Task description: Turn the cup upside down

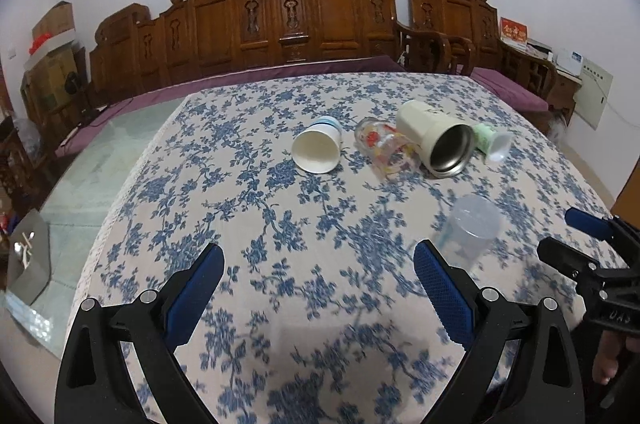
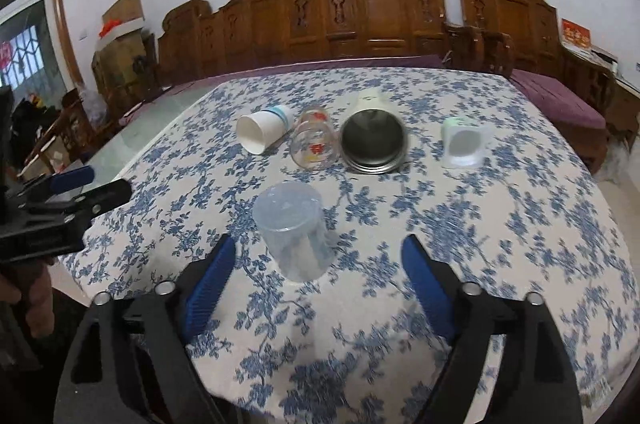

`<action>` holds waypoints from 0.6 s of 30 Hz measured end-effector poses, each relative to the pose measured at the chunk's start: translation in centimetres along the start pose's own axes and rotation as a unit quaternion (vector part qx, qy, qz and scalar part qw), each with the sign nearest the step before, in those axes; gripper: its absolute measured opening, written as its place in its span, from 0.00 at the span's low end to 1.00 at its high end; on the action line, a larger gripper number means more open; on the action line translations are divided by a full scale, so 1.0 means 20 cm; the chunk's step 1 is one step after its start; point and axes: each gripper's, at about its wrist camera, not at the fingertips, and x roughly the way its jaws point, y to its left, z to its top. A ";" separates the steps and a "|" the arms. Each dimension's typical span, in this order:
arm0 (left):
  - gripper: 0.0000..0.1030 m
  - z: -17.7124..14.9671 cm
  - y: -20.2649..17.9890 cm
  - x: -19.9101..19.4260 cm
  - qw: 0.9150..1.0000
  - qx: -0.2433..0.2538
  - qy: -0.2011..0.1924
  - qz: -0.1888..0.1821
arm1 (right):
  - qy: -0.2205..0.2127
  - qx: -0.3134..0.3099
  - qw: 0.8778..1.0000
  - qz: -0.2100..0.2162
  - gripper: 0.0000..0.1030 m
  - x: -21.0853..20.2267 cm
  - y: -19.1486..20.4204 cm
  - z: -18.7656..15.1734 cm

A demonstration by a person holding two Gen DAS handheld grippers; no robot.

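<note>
A clear plastic cup (image 2: 294, 230) stands upside down on the floral tablecloth (image 2: 480, 224), just ahead of my open, empty right gripper (image 2: 318, 264); it also shows in the left wrist view (image 1: 470, 228). Behind it lie several cups on their sides: a white paper cup (image 2: 262, 132), a printed glass (image 2: 314, 144), a cream steel-lined mug (image 2: 374, 136) and a small green-and-white cup (image 2: 464, 144). My left gripper (image 1: 320, 280) is open and empty over bare cloth, left of the clear cup. The right gripper also shows at the left wrist view's right edge (image 1: 576, 240).
The table's left edge (image 1: 132, 184) drops to a green floor. A carved wooden bench (image 1: 280, 24) with purple cushions runs behind the table. Cardboard boxes (image 1: 52, 64) stand at the far left.
</note>
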 end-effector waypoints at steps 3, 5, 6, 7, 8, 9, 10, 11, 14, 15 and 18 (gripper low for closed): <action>0.89 -0.02 -0.05 -0.09 1.000 0.005 -0.003 0.007 | -0.007 0.012 1.000 -0.004 0.98 -0.09 -0.02 -0.01; 0.89 -0.03 -0.06 -0.13 1.000 0.001 -0.002 0.003 | -0.010 0.017 1.000 -0.009 0.98 -0.14 -0.03 -0.02; 0.89 -0.03 -0.07 -0.16 1.000 -0.003 -0.001 -0.003 | -0.012 0.018 1.000 -0.012 0.98 -0.16 -0.03 -0.02; 0.89 -0.03 -0.08 -0.18 1.000 -0.004 -0.001 -0.005 | -0.018 0.020 1.000 -0.015 0.98 -0.20 -0.04 -0.02; 0.89 -0.03 -0.09 -0.21 1.000 -0.004 -0.003 -0.005 | -0.025 0.021 0.999 -0.018 0.98 -0.23 -0.04 -0.02; 0.89 -0.03 -0.09 -0.24 1.000 -0.003 -0.008 -0.002 | -0.033 0.022 0.999 -0.018 0.98 -0.28 -0.04 -0.01; 0.89 -0.02 -0.10 -0.28 1.000 -0.002 -0.015 0.003 | -0.042 0.020 0.999 -0.017 0.98 -0.32 -0.04 -0.01; 0.89 -0.01 -0.10 -0.32 1.000 -0.002 -0.023 0.005 | -0.050 0.018 0.998 -0.019 0.97 -0.36 -0.03 0.00; 0.92 0.01 -0.11 -0.43 0.999 -0.005 -0.044 0.004 | -0.074 0.010 0.997 -0.025 0.97 -0.48 -0.01 0.03; 0.92 0.02 -0.11 -0.47 0.999 -0.007 -0.052 0.003 | -0.081 0.008 0.996 -0.025 0.98 -0.52 0.00 0.04; 0.92 0.04 -0.12 -0.59 0.997 -0.009 -0.075 0.003 | -0.103 0.001 0.994 -0.024 0.97 -0.65 0.04 0.07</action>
